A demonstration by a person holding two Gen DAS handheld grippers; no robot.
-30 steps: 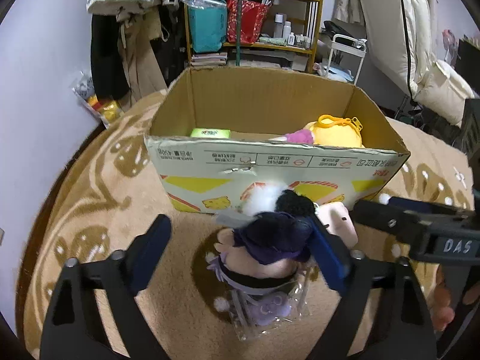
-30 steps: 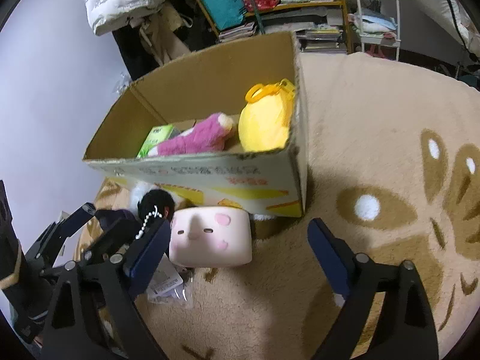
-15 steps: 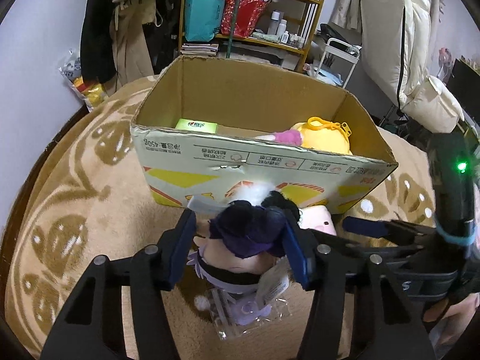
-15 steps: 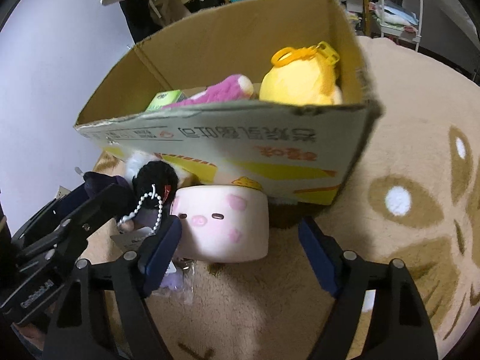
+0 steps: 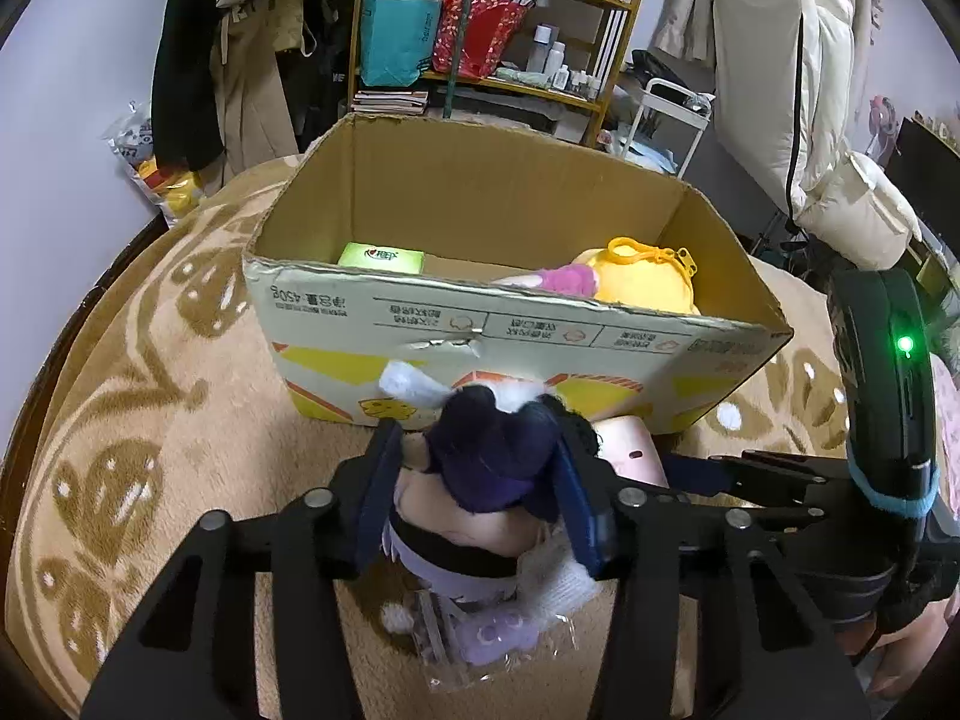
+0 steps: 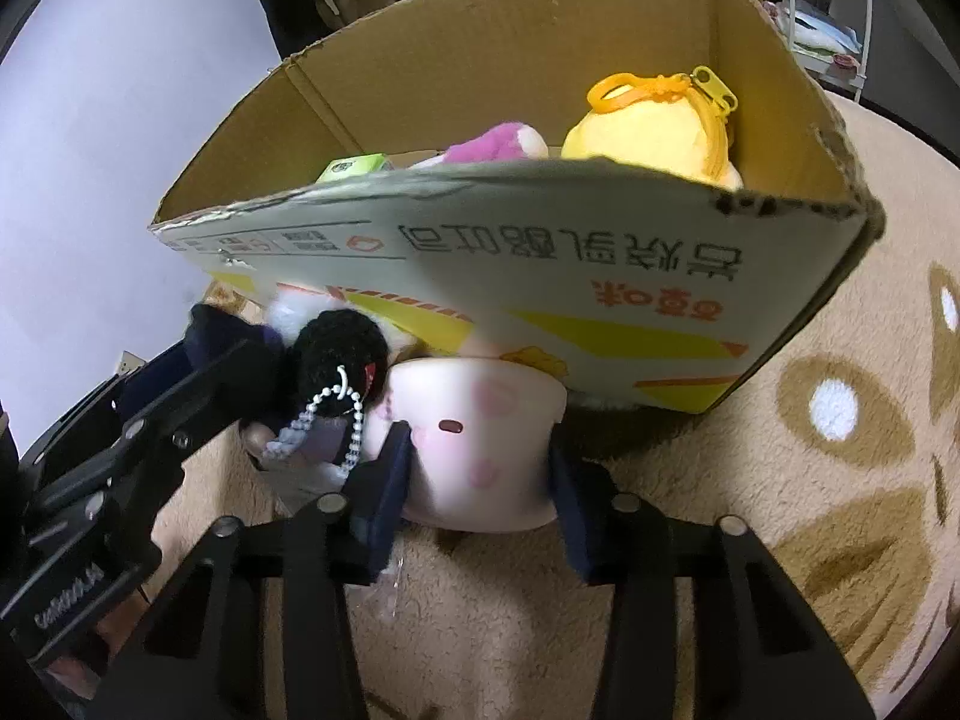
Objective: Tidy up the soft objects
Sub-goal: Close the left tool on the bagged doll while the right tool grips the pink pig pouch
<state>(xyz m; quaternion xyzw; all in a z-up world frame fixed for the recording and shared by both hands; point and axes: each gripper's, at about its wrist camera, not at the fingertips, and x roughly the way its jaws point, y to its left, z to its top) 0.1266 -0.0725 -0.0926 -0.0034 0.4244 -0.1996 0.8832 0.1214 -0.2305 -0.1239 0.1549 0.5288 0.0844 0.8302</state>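
My left gripper (image 5: 480, 498) is shut on a dark-haired plush doll (image 5: 492, 456) that lies on the rug in front of the cardboard box (image 5: 516, 324). The doll also shows in the right wrist view (image 6: 336, 354). My right gripper (image 6: 480, 480) is shut on a pink square plush with a face (image 6: 474, 450), which sits against the box wall (image 6: 540, 276). Inside the box lie a yellow plush (image 5: 642, 282), a pink plush (image 5: 564, 279) and a green packet (image 5: 381, 256).
A beige patterned rug (image 5: 150, 420) covers the floor. Behind the box stand a shelf with bags and bottles (image 5: 480, 30), hanging clothes (image 5: 222, 60) and a white cart (image 5: 672, 114). A clear plastic wrapper (image 5: 480, 648) lies under the doll.
Both grippers moved forward toward the box and closed: the left one on the dark-haired doll, the right one on the pink square plush.
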